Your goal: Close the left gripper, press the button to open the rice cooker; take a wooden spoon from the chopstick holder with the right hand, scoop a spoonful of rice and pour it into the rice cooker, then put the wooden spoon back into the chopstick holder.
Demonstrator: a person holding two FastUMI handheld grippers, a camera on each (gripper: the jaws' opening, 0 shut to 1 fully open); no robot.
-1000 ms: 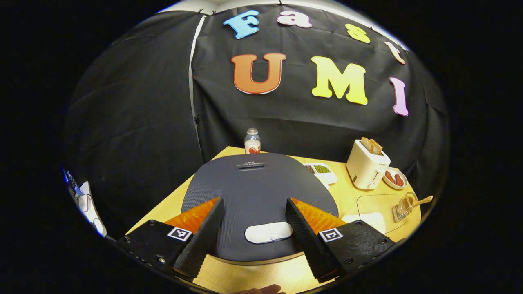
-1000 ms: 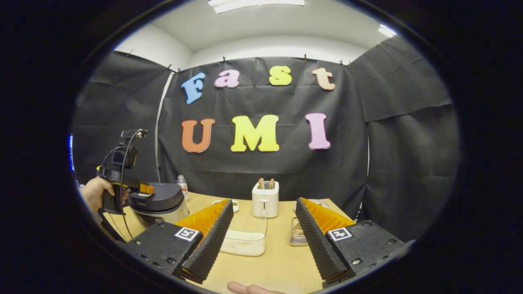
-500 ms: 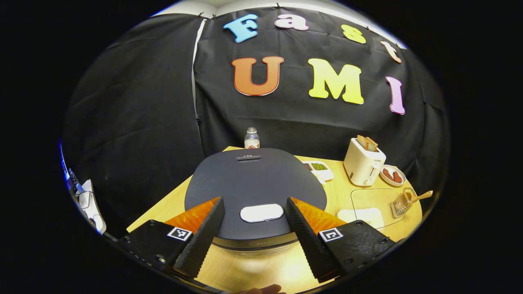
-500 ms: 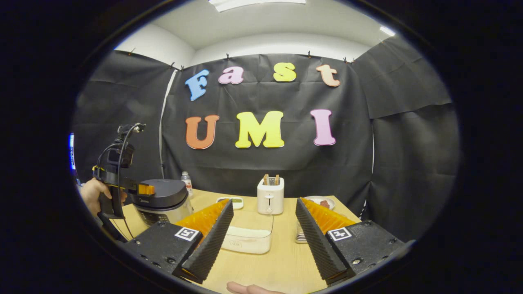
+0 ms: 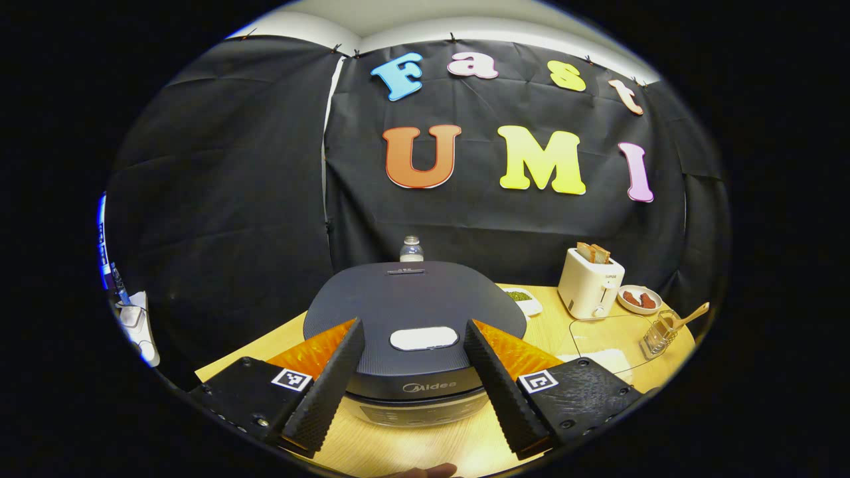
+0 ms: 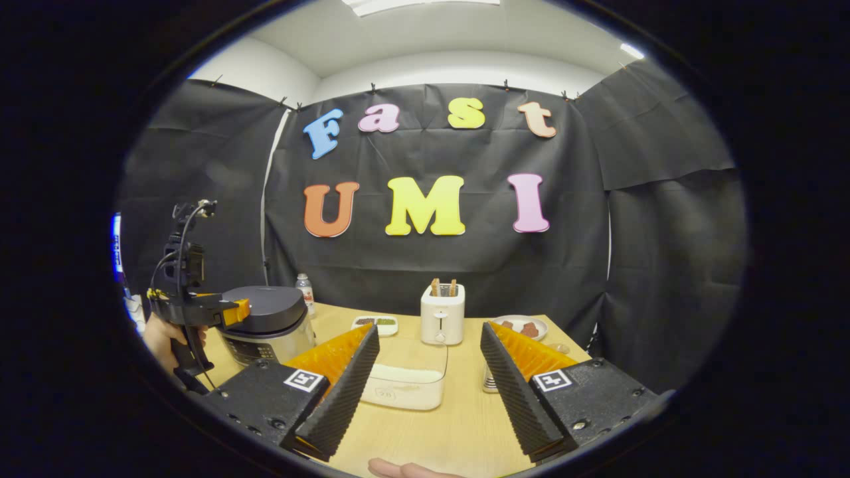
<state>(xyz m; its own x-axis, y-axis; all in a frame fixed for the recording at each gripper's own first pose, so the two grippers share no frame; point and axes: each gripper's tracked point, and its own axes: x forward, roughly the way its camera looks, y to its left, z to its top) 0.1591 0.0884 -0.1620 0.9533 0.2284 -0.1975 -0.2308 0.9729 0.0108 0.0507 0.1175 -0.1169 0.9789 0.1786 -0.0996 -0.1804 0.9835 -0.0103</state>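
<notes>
The dark rice cooker (image 5: pixel 415 305) stands with its lid down right in front of my left gripper (image 5: pixel 413 328). The white oval button (image 5: pixel 424 338) on the lid shows between the open fingers, which hold nothing. At the far right a wooden spoon (image 5: pixel 690 313) leans in the wire chopstick holder (image 5: pixel 656 337). A clear rice container (image 5: pixel 601 335) lies before it. My right gripper (image 6: pixel 428 328) is open and hovers above the table, with the rice container (image 6: pixel 405 385) just beyond it. The rice cooker (image 6: pixel 265 325) is at the left, with the left gripper (image 6: pixel 236 311) at its lid edge.
On the wooden table (image 6: pixel 431 438) a white toaster (image 6: pixel 443 318) holding bread stands at the back. Beside it are a plate of red pieces (image 6: pixel 524 326), a small dish of beans (image 6: pixel 375 323) and a bottle (image 6: pixel 305 292). A hand (image 6: pixel 159 335) holds the left gripper.
My left gripper has drawn back and down from above the lid, so the cooker's front face now shows. Both grippers stayed open. The right gripper edged slightly forward.
</notes>
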